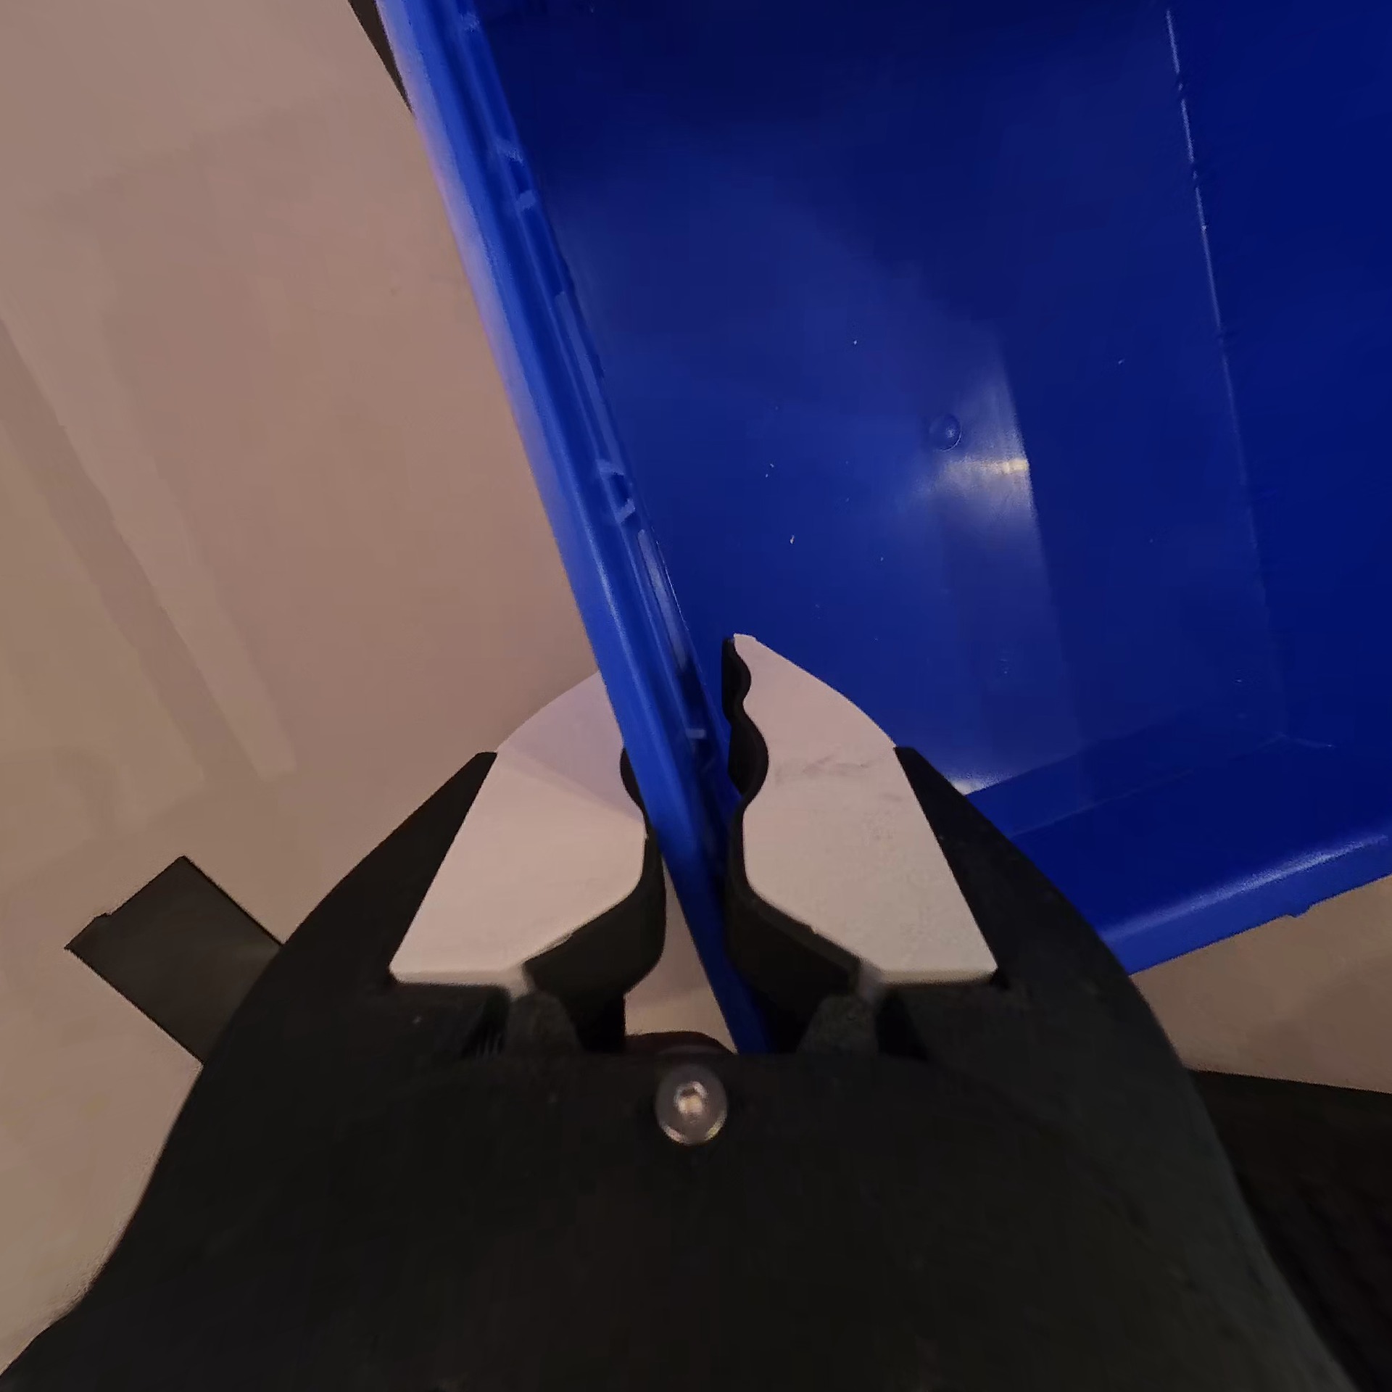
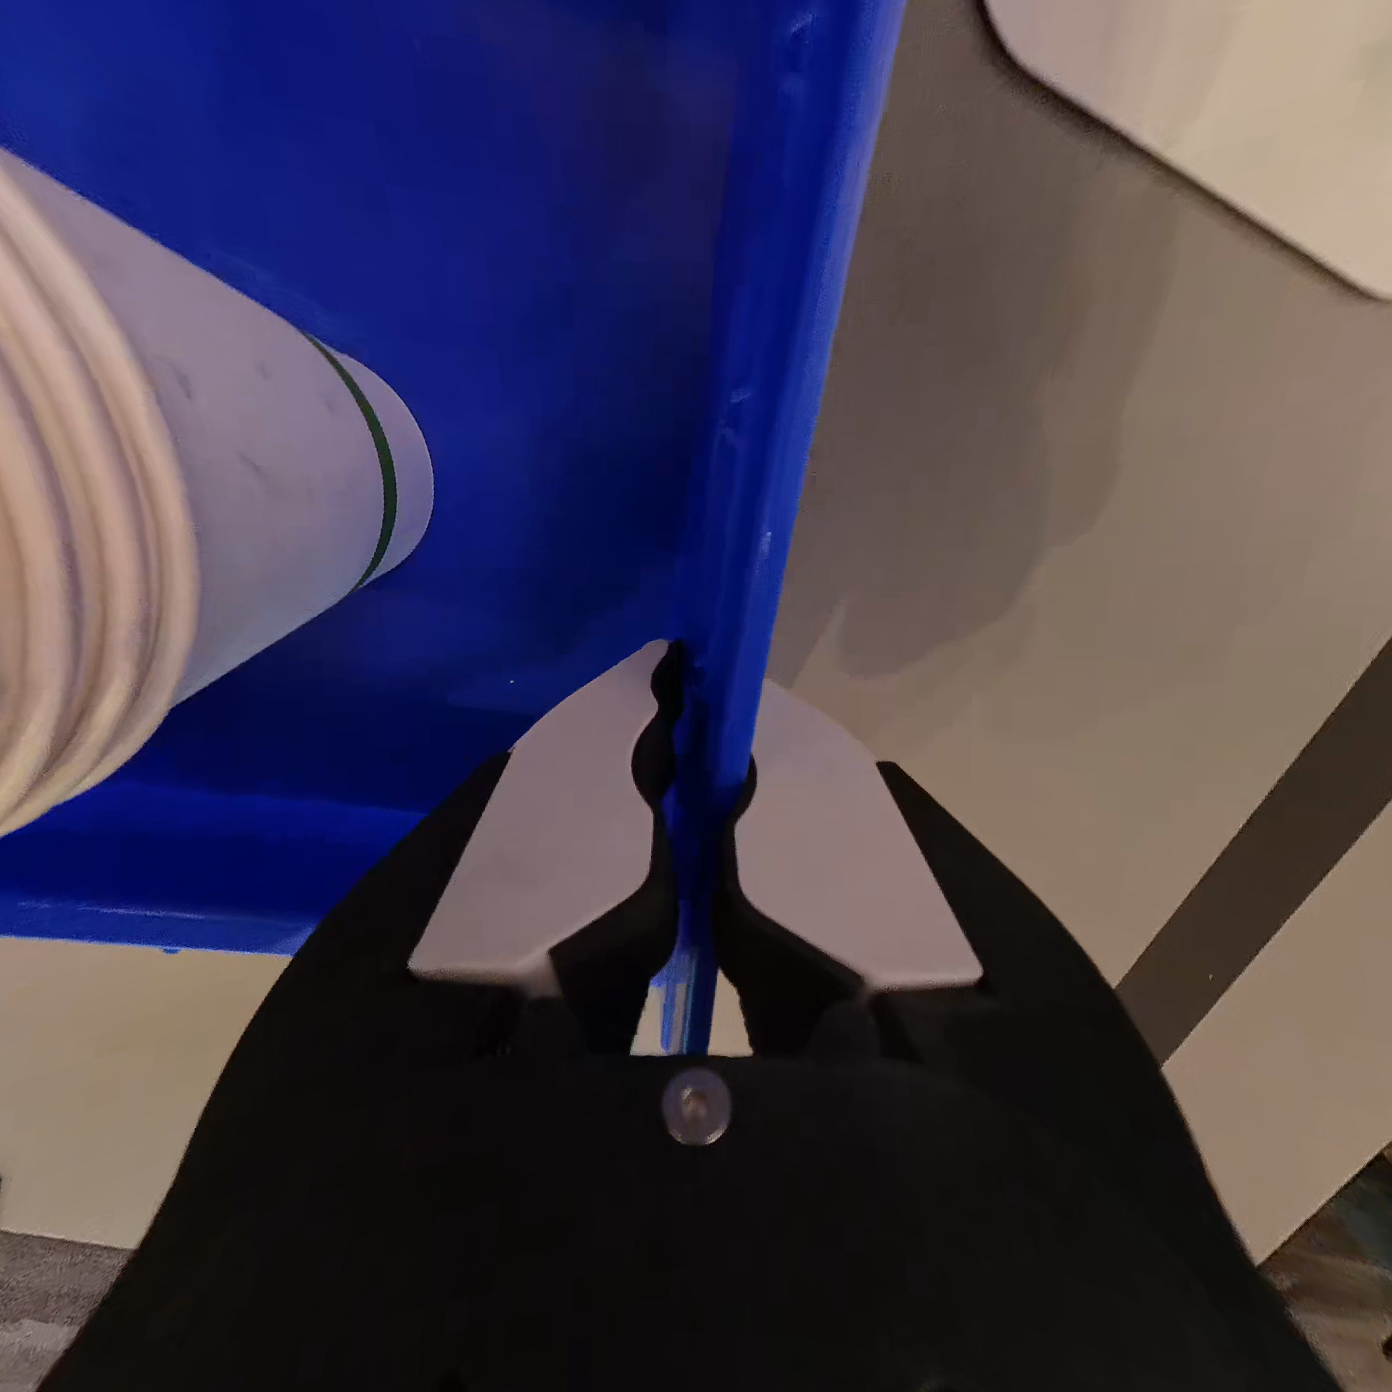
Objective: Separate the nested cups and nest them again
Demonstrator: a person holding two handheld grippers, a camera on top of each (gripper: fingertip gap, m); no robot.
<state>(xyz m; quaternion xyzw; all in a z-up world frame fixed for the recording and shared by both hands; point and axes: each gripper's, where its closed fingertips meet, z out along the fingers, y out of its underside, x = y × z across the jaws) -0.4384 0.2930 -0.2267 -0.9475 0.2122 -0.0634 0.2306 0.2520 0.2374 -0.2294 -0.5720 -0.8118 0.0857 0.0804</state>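
Gripping the left side wall of the blue bin, the left gripper is sitting with one finger outside the wall and the other finger inside it, both pads pressing against the plastic. The bin's rim is running from between the jaws up and away toward the top of the left wrist view. The bin's floor and far wall are filling the space to the right of the jaws. No cups are showing in this part of the bin in this view. Left of the bin wall, a pale table surface is lying beyond the gripper, with a dark flat patch on it near the gripper body.

In the right wrist view, the right gripper is clamping the bin's right side wall, again with one finger inside and the other outside, the jaws closed tight on the rim edge. The stack of nested cups is lying on its side inside the bin, well to the left of the jaws and apart from them. The stacked rims are facing the camera side and appearing blurred; the base, marked by a thin green band, is pointing deeper into the bin. Right of the bin wall, the pale surface is carrying the bin's shadow.
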